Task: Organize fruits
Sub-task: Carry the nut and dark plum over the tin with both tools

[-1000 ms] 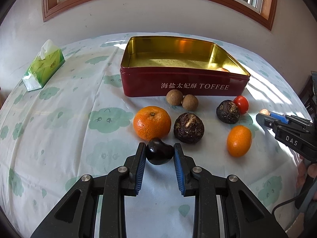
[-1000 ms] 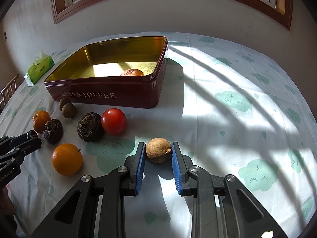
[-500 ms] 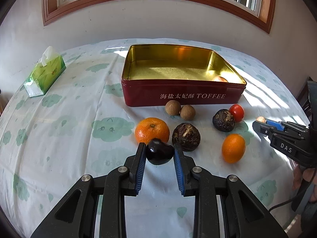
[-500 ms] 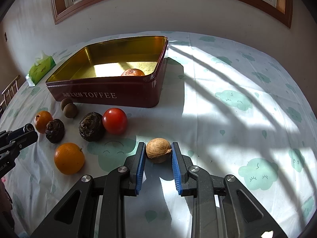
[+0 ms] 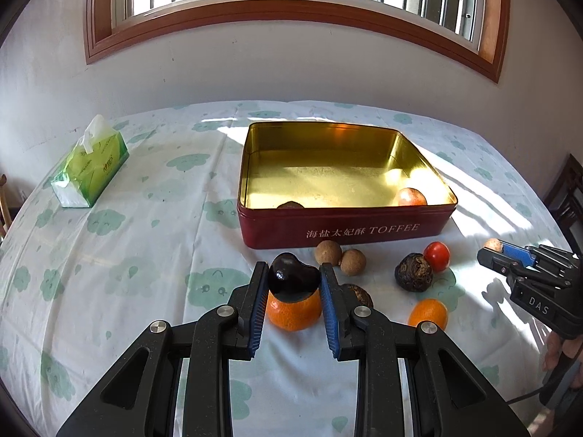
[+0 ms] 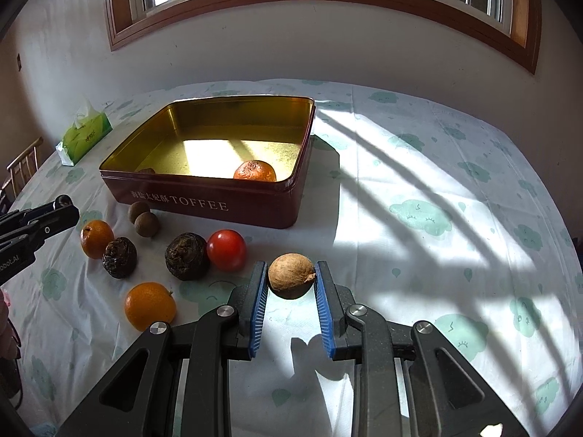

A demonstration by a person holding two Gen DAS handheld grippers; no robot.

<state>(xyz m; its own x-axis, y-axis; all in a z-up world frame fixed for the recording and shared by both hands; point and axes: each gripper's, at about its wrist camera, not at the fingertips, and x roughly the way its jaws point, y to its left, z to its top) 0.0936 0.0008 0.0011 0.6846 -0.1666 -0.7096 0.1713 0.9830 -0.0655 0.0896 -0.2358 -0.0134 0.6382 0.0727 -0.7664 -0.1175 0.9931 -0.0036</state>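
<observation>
My left gripper (image 5: 293, 279) is shut on a shiny dark chestnut (image 5: 293, 279), held above the table over an orange mandarin (image 5: 293, 314). My right gripper (image 6: 291, 276) is shut on a round tan longan (image 6: 291, 275), lifted a little off the cloth. The red toffee tin (image 5: 346, 231) with a gold inside stands open behind the loose fruit; in it lie a wrinkled orange-red fruit (image 6: 254, 171) and a dark one (image 5: 290, 205). In front of the tin lie two brown longans (image 5: 340, 257), two dark rough fruits (image 6: 187, 256), a red tomato (image 6: 226, 248) and a second mandarin (image 6: 149, 305).
A green tissue pack (image 5: 90, 173) sits at the far left of the cloud-print tablecloth (image 5: 127, 273). The right gripper's black body (image 5: 535, 284) shows at the right edge of the left wrist view. A wall and window lie behind the table; a chair (image 6: 22, 167) stands at the left.
My left gripper has risen with the chestnut, so the fruit and tin look farther below. The right gripper has kept almost still with the longan.
</observation>
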